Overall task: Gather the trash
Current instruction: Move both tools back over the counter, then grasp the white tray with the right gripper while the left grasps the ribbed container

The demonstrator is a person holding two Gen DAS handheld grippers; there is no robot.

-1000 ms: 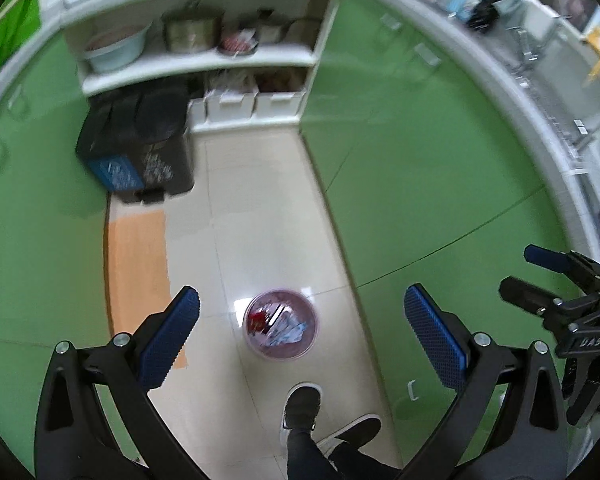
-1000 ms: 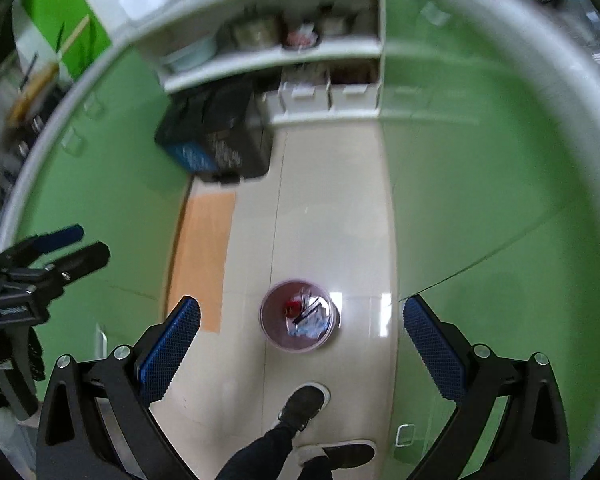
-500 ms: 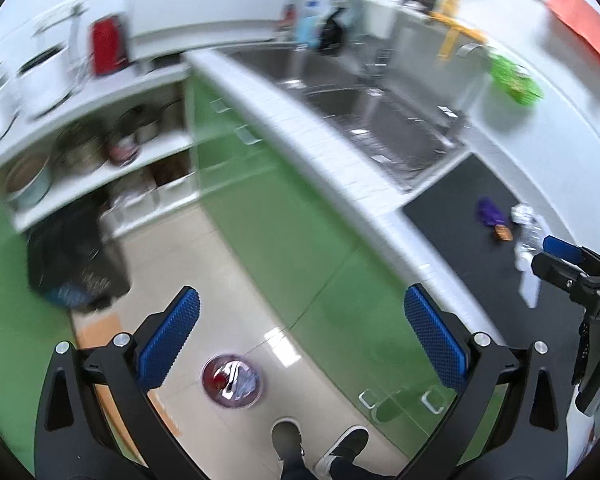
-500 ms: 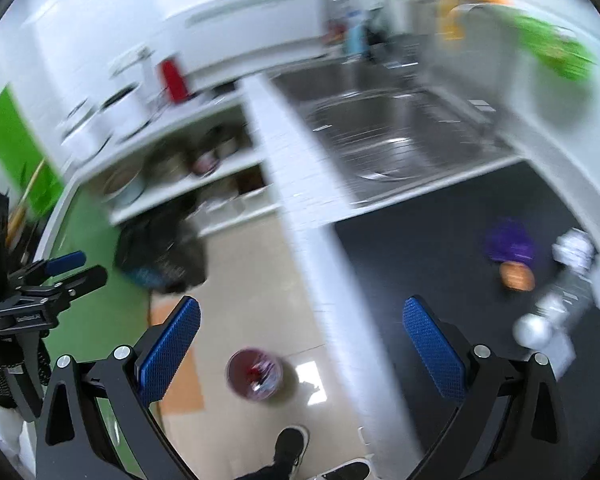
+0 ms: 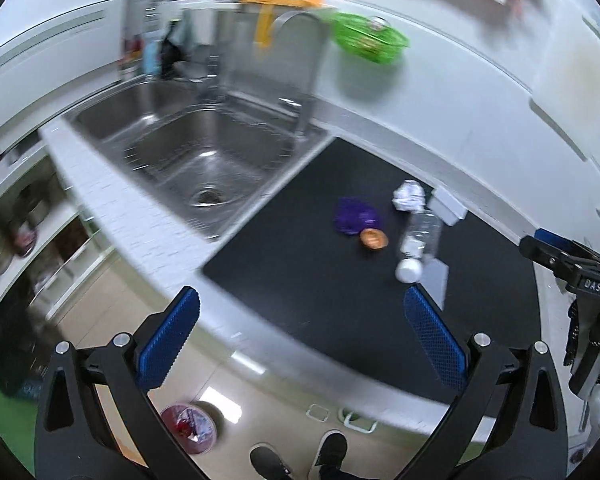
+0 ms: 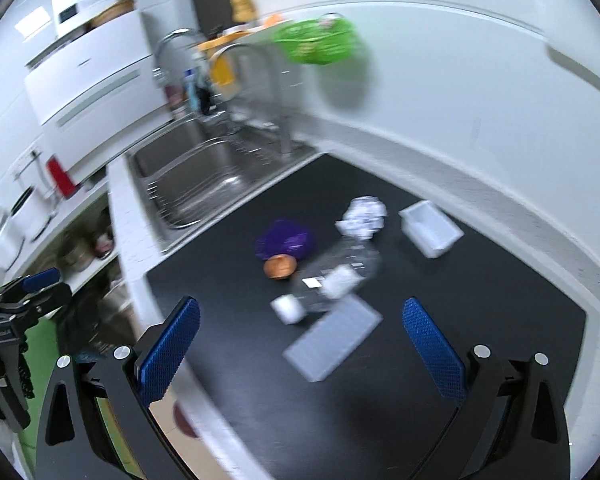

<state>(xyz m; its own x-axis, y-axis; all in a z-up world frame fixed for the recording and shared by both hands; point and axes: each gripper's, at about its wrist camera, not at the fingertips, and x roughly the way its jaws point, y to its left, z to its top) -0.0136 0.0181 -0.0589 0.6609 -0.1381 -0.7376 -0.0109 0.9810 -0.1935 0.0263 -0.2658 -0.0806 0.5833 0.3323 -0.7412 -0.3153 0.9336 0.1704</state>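
Note:
Trash lies on a black countertop mat (image 6: 480, 320): a purple wrapper (image 5: 356, 216) (image 6: 286, 242), an orange piece (image 5: 374, 238) (image 6: 280, 267), a crumpled white paper ball (image 5: 409, 196) (image 6: 362, 214), a clear plastic bottle (image 5: 418, 236) (image 6: 340, 270) on its side with a white cap, and a flat white sheet (image 6: 334, 338). A pink trash bin (image 5: 188, 428) holding scraps stands on the floor below. My left gripper (image 5: 300, 332) hangs open above the counter's front edge. My right gripper (image 6: 300, 334) is open over the mat, near the flat sheet. Neither holds anything.
A steel sink (image 5: 196, 152) with a faucet lies left of the mat. A small white open box (image 6: 430, 228) sits at the mat's back. A green basket (image 5: 366, 38) hangs on the white wall. Dark shoes (image 5: 332, 450) stand on the floor beside green cabinets.
Both views swung up from the floor and the trash bin to the counter. The sink and the trash on the black mat came into view and are closer. Both grippers stayed open.

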